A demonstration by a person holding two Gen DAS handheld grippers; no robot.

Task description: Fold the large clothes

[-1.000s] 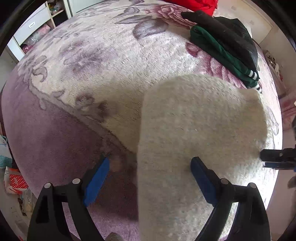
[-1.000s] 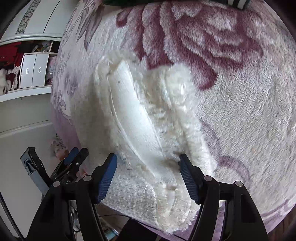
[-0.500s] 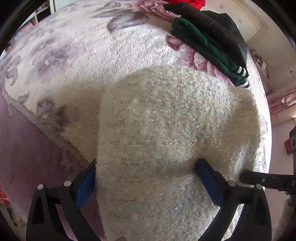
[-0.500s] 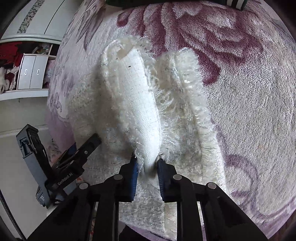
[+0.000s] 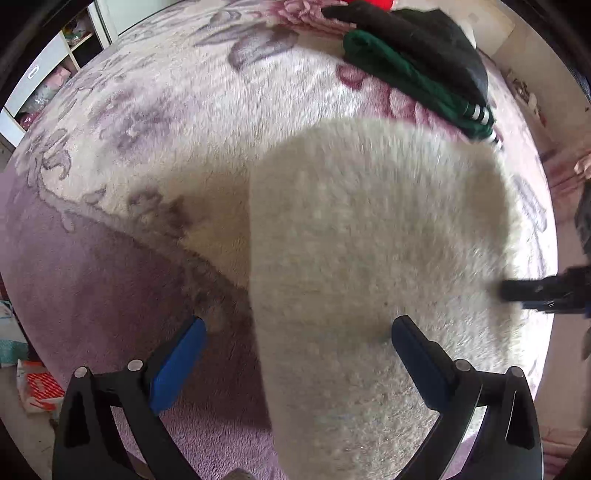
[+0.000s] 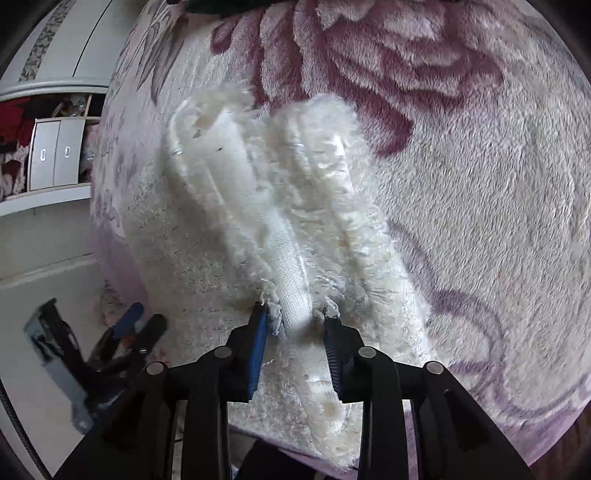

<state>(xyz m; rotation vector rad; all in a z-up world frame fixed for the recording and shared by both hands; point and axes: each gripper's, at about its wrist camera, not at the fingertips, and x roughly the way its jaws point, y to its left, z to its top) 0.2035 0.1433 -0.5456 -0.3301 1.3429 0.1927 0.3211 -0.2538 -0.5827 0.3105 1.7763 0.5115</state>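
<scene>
A white fluffy garment (image 5: 376,258) lies folded on a bed with a purple floral blanket (image 5: 184,110). My left gripper (image 5: 295,350) is open above the garment's near left edge; its right finger is over the cloth, its left finger over the blanket. My right gripper (image 6: 295,325) is shut on a raised fold of the white garment (image 6: 288,221), pinching a white woven strip. The right gripper (image 5: 543,290) shows at the garment's right edge in the left wrist view; the left gripper (image 6: 125,339) shows at lower left in the right wrist view.
A green garment (image 5: 406,81) and a black garment (image 5: 413,40) lie stacked at the far side of the bed, with something red (image 5: 373,3) behind. A white cabinet with drawers (image 6: 55,155) stands beside the bed. Clutter lies on the floor (image 5: 37,384).
My left gripper has pulled back and left from the garment, still open. My right gripper stays shut on the fold and has lifted it slightly.
</scene>
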